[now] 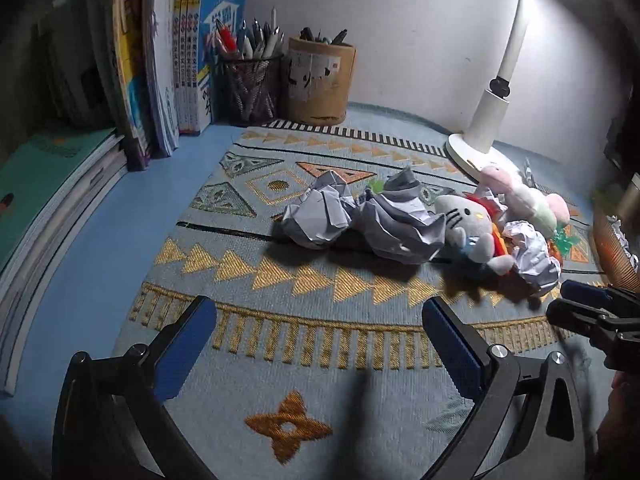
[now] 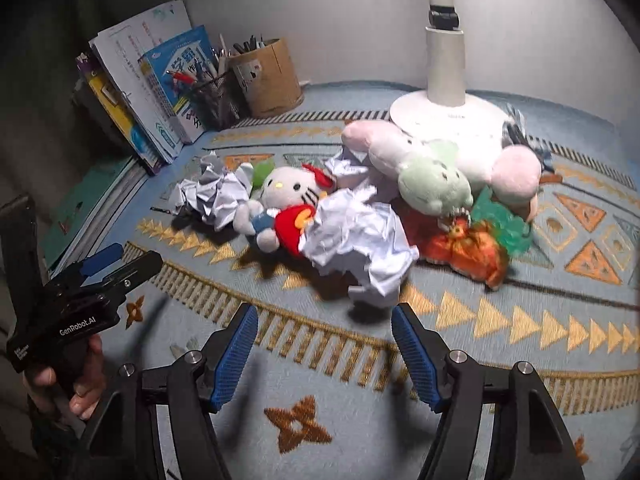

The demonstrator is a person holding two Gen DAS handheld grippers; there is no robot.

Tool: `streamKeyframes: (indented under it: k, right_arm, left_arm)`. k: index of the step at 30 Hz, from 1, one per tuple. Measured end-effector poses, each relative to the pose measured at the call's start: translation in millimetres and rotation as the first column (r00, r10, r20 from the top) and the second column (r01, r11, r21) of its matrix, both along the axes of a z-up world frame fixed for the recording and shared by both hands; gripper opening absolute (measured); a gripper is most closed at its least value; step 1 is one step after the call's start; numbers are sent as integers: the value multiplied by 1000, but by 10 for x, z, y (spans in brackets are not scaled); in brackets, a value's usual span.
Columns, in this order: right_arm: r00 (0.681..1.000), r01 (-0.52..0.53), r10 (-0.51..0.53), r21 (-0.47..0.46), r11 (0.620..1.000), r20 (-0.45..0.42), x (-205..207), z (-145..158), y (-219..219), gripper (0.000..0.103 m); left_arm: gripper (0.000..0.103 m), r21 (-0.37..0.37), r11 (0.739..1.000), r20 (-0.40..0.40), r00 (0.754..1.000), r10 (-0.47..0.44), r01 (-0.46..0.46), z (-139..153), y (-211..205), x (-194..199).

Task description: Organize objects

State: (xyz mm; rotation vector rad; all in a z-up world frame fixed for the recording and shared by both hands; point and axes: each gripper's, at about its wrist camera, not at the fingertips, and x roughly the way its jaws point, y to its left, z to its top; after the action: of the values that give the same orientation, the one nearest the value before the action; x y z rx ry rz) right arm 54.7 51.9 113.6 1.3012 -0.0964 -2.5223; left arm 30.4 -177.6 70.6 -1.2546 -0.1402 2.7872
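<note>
**On the patterned mat: both grippers wide, clutter ahead**

On the left wrist view, the left gripper (image 1: pixel 320 332) hovers over the blue patterned mat (image 1: pixel 280 360), jaws spread wide and holding nothing. Ahead lie 2 crumpled paper balls (image 1: pixel 320 216) side by side, touching the Hello Kitty plush (image 1: pixel 472 232). A third paper wad (image 1: pixel 534 260) sits just right of the plush. Behind, the white desk lamp (image 1: pixel 488 120) stands near the wall, with a mesh pen holder (image 1: pixel 250 84) and a cardboard pen cup (image 1: pixel 318 80) beside upright books (image 1: pixel 192 60).

Over to the right wrist view: the right gripper (image 2: pixel 324 336) also gapes wide, empty, pointing at a large crumpled paper (image 2: pixel 360 240) just beyond its tips. The paper touches the Hello Kitty plush (image 2: pixel 280 200). A green-and-pink plush (image 2: pixel 436 172) leans against the lamp base (image 2: pixel 440 116), and orange and green wrappers (image 2: pixel 472 248) lie beneath it.
</note>
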Motion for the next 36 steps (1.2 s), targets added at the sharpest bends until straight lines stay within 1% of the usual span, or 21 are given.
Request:
streamKeyframes:
  k: [1, 3, 6, 8, 9, 13, 16, 18, 19, 20, 21, 22, 23, 25, 27, 30, 32, 33, 34, 35, 36]
  right_arm:
    - [1000, 9, -8, 5, 1000, -11, -43, 8, -5, 68]
    - [1000, 20, -20, -42, 999, -1, -148, 7, 32, 68]
    - [999, 38, -39, -78, 996, -15, -218, 75, 56, 68]
    - [999, 4, -6, -54, 999, -49, -195, 168, -41, 69]
    - [997, -23, 20, -35, 999, -72, -182, 222, -125, 69]
    - [979, -146, 151, 43, 988, -137, -225, 417, -586, 69]
    - [972, -163, 180, 120, 979, -149, -364, 520, -794, 69]
    - [971, -184, 193, 74, 980, -145, -460, 582, -762, 69]
    - [967, -220, 223, 37, 975, -121, -533, 577, -789, 69]
    - [966, -247, 247, 10, 969, -81, -620, 538, -859, 69]
    - [960, -276, 275, -5, 961, -42, -705, 473, -977, 69]
    - [950, -314, 313, -10, 950, -13, -787, 382, -1096, 69]
    - [939, -344, 344, 1, 939, 14, -864, 271, -1229, 69]
    - [944, -329, 325, 100, 939, 56, -984, 95, -1416, 69]
    - [950, -309, 312, 169, 936, 11, -968, 76, -1483, 68]
    - [955, -293, 297, 145, 945, -10, -968, 85, -1456, 68]
    - [960, -279, 281, 139, 950, 1, -1039, 66, -1463, 68]
    - [964, -264, 266, 150, 953, 6, -1080, 48, -1481, 67]
    - [968, -249, 250, 170, 954, 13, -1099, 24, -1493, 50]
    - [973, -230, 231, 191, 954, 13, -1099, 5, -1487, 41]
    - [976, -213, 218, 207, 955, -2, -1077, 4, -1464, 38]
  left_arm:
    - [103, 3, 1000, 1, 1000, -5, 5, 16, -40, -57]
    - [103, -10, 1000, -19, 999, -26, 26, 73, -100, -155]
    - [103, -110, 990, -28, 995, -91, 87, 119, -91, -283]
    - [103, -176, 972, -13, 987, -162, 157, 112, -55, -372]
    - [103, -186, 965, -5, 982, -191, 187, 103, -45, -424]
    - [102, -183, 944, 9, 961, -276, 273, 42, -6, -613]
    - [100, -189, 937, 22, 955, -295, 293, -27, -21, -659]
    - [99, -174, 933, 13, 948, -319, 316, -40, -57, -655]
    - [97, -160, 931, 7, 944, -331, 328, -41, -68, -667]
    - [90, -143, 928, 13, 939, -345, 343, -47, -65, -691]
    - [82, -139, 922, 18, 932, -362, 361, -61, -48, -715]
    - [69, -153, 920, 22, 932, -362, 361, -78, -30, -741]
    - [68, -166, 922, 33, 936, -351, 351, -107, -18, -774]
    - [68, -165, 922, 58, 936, -346, 351, -175, -21, -807]
    - [66, -147, 924, 38, 935, -352, 354, -141, -44, -792]
    - [62, -146, 918, 20, 929, -369, 368, -122, -1, -773]
    - [48, -184, 911, 36, 928, -370, 370, -163, 67, -772]
    - [45, -182, 910, 35, 927, -373, 373, -163, 79, -772]
    - [42, -173, 912, 32, 928, -372, 371, -158, 75, -776]
    - [40, -176, 916, 34, 932, -360, 361, -164, 69, -781]
    - [40, -168, 920, 28, 934, -356, 355, -155, 43, -773]
